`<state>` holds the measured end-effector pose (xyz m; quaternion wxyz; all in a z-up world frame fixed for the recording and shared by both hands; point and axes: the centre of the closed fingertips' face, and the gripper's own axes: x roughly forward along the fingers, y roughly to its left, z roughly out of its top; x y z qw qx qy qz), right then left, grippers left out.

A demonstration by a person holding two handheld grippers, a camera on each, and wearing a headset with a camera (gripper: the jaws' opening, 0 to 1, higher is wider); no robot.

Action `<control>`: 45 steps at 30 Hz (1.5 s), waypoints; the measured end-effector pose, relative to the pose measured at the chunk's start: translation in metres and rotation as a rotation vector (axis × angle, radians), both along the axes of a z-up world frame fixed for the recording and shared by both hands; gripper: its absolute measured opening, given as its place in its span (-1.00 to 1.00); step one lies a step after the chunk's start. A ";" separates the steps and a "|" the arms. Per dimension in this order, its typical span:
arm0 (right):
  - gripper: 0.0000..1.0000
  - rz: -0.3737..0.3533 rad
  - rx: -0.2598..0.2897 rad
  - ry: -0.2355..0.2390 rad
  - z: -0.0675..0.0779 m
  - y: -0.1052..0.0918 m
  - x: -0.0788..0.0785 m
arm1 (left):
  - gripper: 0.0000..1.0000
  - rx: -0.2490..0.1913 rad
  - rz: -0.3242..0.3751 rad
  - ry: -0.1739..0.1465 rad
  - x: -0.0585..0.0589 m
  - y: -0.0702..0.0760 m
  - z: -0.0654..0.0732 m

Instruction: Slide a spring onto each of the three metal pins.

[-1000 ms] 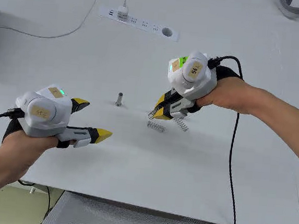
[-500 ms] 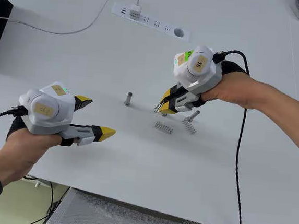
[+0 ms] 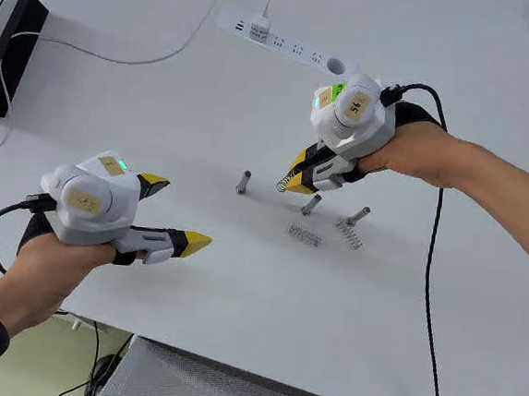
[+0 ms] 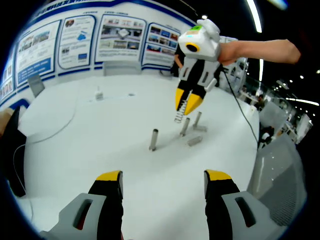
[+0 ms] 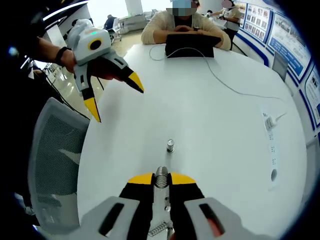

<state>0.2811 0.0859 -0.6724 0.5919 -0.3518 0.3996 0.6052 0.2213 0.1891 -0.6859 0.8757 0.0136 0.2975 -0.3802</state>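
Yellow tips of the right tool (image 3: 289, 183) pinch one spring (image 3: 281, 186), which in the last second has come up off the table (image 3: 237, 298). It now hangs just above the middle pin (image 3: 311, 204), so the first threading looks close, with no pin sleeved yet. The count is three pins, adding the left pin (image 3: 244, 181) and right pin (image 3: 360, 215); three springs, one held and two lying loose (image 3: 305, 235) (image 3: 348, 233) by the pins; and two tools, the left tool (image 3: 176, 213) spread and empty.

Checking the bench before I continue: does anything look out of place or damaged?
Nothing stands out. Two loose springs lie on the table by the pins; the right gripper holds a third spring.
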 end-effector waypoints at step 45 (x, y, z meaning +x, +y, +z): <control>-0.75 0.068 -0.002 0.008 -0.017 0.043 0.017 | 0.45 -0.019 0.068 0.021 -0.004 0.022 -0.002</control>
